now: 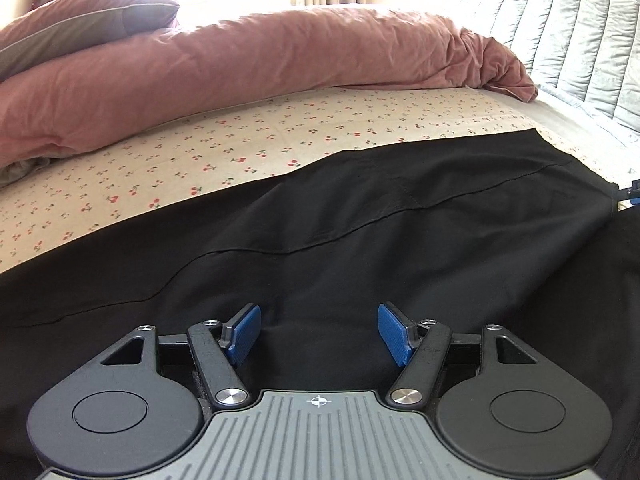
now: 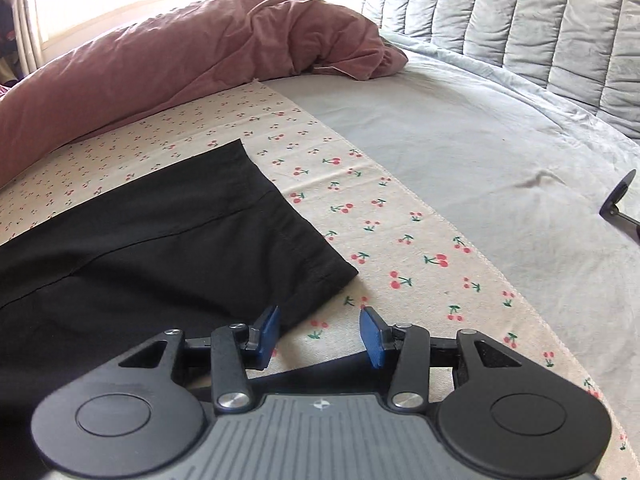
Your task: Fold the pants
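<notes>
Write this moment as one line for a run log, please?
task: fold pants | black pants: flat on cherry-print sheet | left gripper: open, above pants | right gripper: open, by hem corner

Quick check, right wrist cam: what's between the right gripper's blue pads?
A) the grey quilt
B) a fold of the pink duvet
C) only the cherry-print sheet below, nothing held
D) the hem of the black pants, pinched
C: the right gripper stands open over the cherry-print sheet, with the black pants hem corner just left of its left pad, not pinched.
</notes>
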